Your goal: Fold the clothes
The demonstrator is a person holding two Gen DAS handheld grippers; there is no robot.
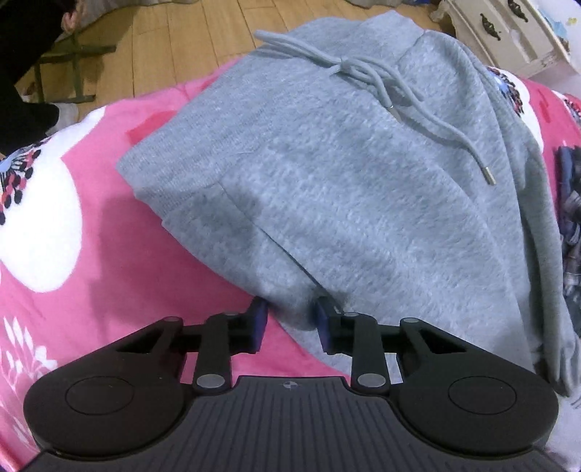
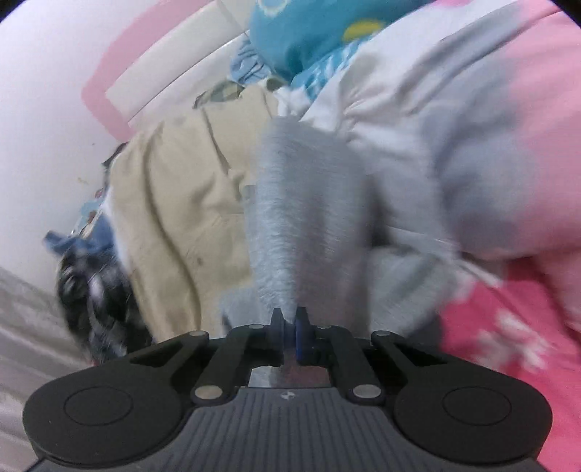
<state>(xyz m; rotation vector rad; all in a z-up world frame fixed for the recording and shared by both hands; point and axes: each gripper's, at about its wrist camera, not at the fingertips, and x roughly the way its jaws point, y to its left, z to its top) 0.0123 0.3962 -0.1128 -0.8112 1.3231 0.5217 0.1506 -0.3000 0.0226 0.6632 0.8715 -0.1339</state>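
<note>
Grey sweatpants (image 1: 326,174) lie folded on a pink bedspread (image 1: 109,254), with the waistband and its tied drawstring (image 1: 381,83) at the far end. My left gripper (image 1: 291,321) points down at the near edge, its blue pads closed on a thick fold of the grey fabric. In the right wrist view, my right gripper (image 2: 289,323) is shut on a thin edge of the same grey sweatpants (image 2: 301,225). That edge rises from the jaws in a raised ridge. The view is motion-blurred.
A wooden floor (image 1: 181,43) and a white dresser (image 1: 508,32) lie beyond the bed. A beige garment (image 2: 181,203), a dark patterned cloth (image 2: 94,297) and a blue pillow (image 2: 308,32) lie by the pink-and-white headboard (image 2: 145,80). More patterned cloth (image 1: 570,225) sits at the right.
</note>
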